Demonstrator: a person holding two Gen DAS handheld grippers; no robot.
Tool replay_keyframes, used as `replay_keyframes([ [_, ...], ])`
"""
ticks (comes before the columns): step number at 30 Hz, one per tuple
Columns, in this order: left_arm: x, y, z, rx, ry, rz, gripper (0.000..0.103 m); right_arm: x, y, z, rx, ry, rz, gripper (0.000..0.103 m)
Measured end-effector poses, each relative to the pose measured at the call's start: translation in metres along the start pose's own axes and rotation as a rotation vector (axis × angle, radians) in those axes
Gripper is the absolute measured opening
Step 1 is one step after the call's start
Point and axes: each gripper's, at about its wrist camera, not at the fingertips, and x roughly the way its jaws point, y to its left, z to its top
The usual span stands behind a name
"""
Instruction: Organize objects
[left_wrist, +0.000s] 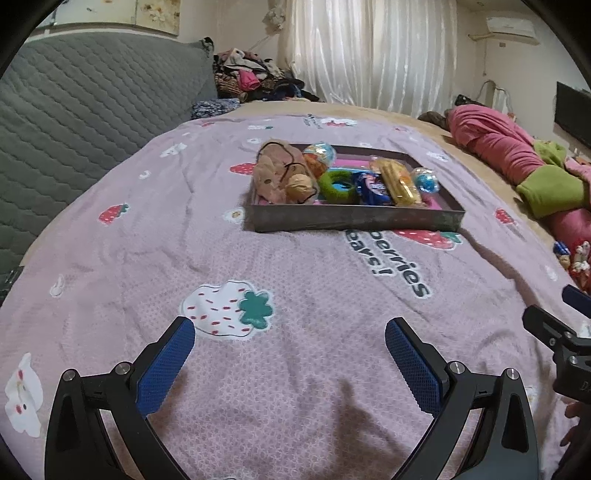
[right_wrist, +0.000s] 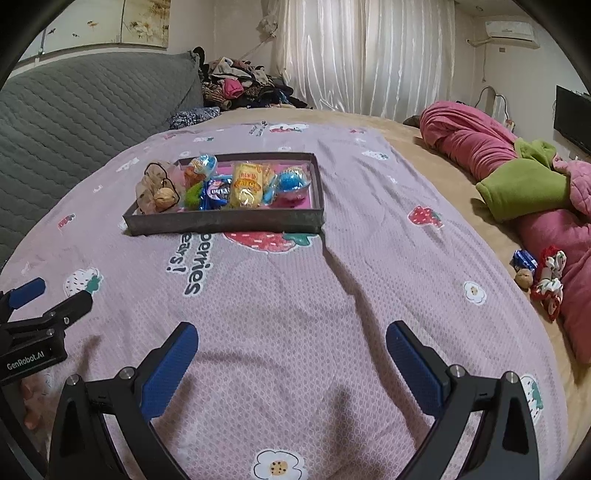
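A dark shallow tray (left_wrist: 354, 218) (right_wrist: 225, 220) sits mid-bed on the pink strawberry blanket. It holds a beige scrunchie (left_wrist: 271, 173), a walnut (left_wrist: 300, 184) (right_wrist: 164, 197), a green ring (left_wrist: 338, 184), a blue snack packet (left_wrist: 375, 188) (right_wrist: 218, 192), a yellow wrapped snack (left_wrist: 399, 181) (right_wrist: 247, 184) and clear capsule balls (left_wrist: 426, 180) (right_wrist: 291, 181). My left gripper (left_wrist: 290, 334) hovers open above the blanket, well short of the tray. My right gripper (right_wrist: 291, 338) is likewise open with nothing between its fingers. Far right on the bed lie a blue packet (right_wrist: 523, 259), a second walnut (right_wrist: 524, 277) and a red-white scrunchie (right_wrist: 550, 280).
A rolled pink and green quilt (right_wrist: 517, 177) runs along the bed's right side. A grey quilted headboard (left_wrist: 81, 110) stands at left, with a clothes pile (left_wrist: 247, 77) behind. Each gripper shows at the other view's edge: the right gripper (left_wrist: 561, 332), the left gripper (right_wrist: 37, 321).
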Motion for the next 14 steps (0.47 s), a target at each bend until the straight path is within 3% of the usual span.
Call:
replay_keyframes([
  [8, 0.009, 0.005, -0.002, -0.033, 0.022, -0.048, 0.103, 0.008, -0.002, -0.004, 0.0, 0.014, -0.01, 0.103],
  [14, 0.013, 0.007, -0.006, -0.042, 0.017, -0.024, 0.103, 0.013, -0.004, -0.006, -0.002, 0.027, -0.015, 0.103],
])
